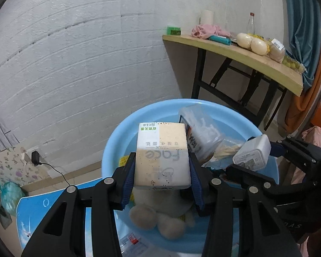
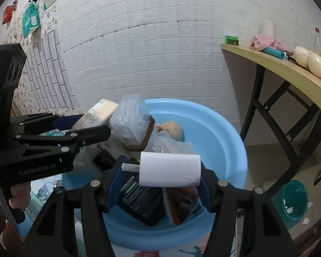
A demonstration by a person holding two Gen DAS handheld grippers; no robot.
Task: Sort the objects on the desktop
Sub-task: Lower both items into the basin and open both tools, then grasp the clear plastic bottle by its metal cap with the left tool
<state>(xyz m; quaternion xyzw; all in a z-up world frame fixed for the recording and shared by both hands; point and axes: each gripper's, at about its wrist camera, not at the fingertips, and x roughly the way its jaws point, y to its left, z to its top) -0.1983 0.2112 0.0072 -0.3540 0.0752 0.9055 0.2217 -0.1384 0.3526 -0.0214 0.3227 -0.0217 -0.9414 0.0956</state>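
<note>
The tissue pack [image 1: 163, 156] sits clamped in the left gripper [image 1: 162, 180] above the blue basin [image 1: 117, 141]; the right gripper [image 2: 161, 184] grips 1 white charger block [image 2: 170, 169]; carry both level, clear of the basin's bagged clutter [image 2: 130, 120], squeezing steadily.

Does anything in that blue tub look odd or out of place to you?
The blue basin holds a jumble: a plush toy, a plastic-wrapped bundle and a dark box lie tilted on one another. The tissue pack in the left gripper has dark specks on it.
</note>
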